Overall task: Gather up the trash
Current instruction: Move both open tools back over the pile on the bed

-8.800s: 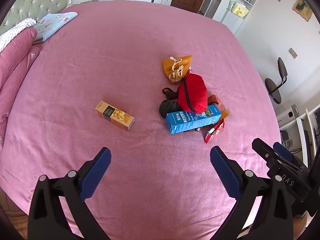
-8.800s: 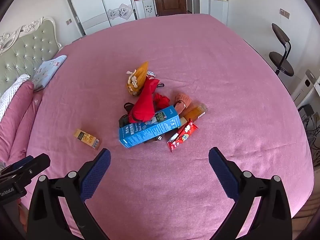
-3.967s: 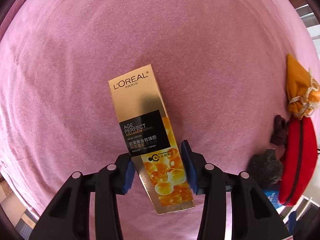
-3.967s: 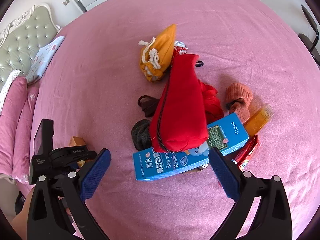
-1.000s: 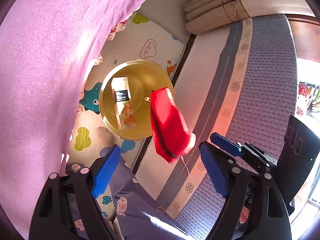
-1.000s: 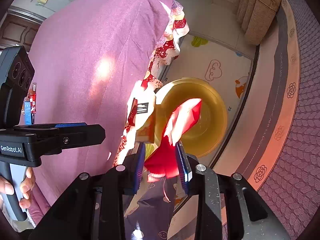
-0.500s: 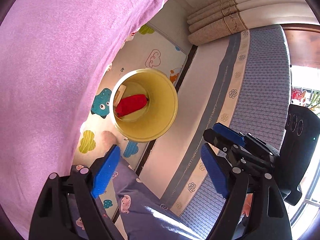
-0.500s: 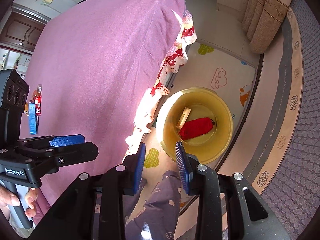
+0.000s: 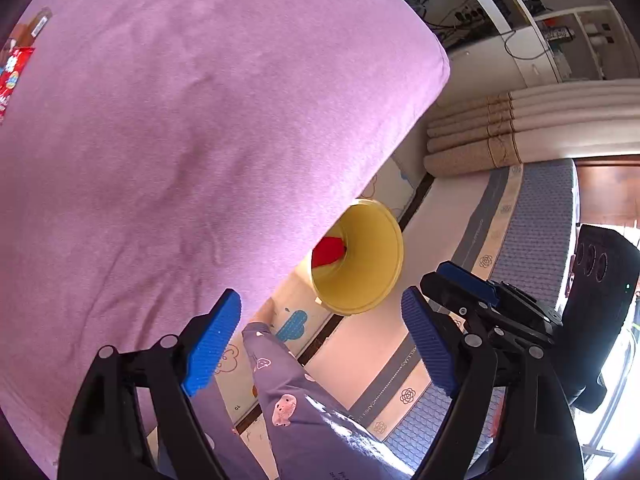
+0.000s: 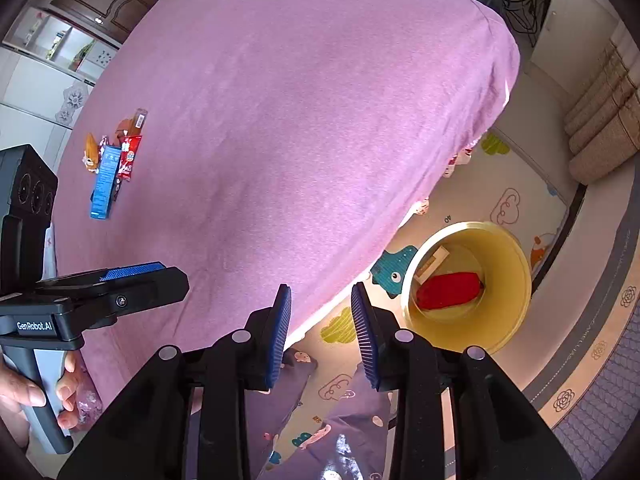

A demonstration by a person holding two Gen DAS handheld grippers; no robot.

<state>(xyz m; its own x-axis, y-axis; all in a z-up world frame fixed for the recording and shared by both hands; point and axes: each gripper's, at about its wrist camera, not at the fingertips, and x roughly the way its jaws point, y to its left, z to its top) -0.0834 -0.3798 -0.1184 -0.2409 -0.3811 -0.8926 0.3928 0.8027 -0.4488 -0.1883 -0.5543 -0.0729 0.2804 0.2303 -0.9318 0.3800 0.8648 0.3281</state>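
A yellow bin [image 10: 508, 280] stands on the floor beside the pink bed [image 10: 280, 120]. In it lie a red pouch [image 10: 448, 290] and a gold box [image 10: 432, 265]. The bin [image 9: 372, 256] and pouch [image 9: 327, 251] also show in the left wrist view, partly hidden by the bed edge. My left gripper [image 9: 320, 344] is open and empty above the bed edge. My right gripper [image 10: 320, 332] is partly open with a narrow gap, empty, left of the bin. On the far bed lie a blue box [image 10: 105, 182], a red snack packet [image 10: 130, 156] and an orange pouch [image 10: 91, 154].
A patterned play mat [image 10: 516, 184] covers the floor around the bin. Rolled mats [image 9: 520, 128] lie by the wall. A grey patterned rug [image 10: 600, 380] runs alongside. The person's purple trouser leg [image 9: 304, 412] is below the grippers. Cables and a desk [image 9: 480, 4] stand behind the bed corner.
The red pouch has dropped from my right gripper into the bin. Both grippers have swung up and back toward the bed, and the right jaws have spread slightly.
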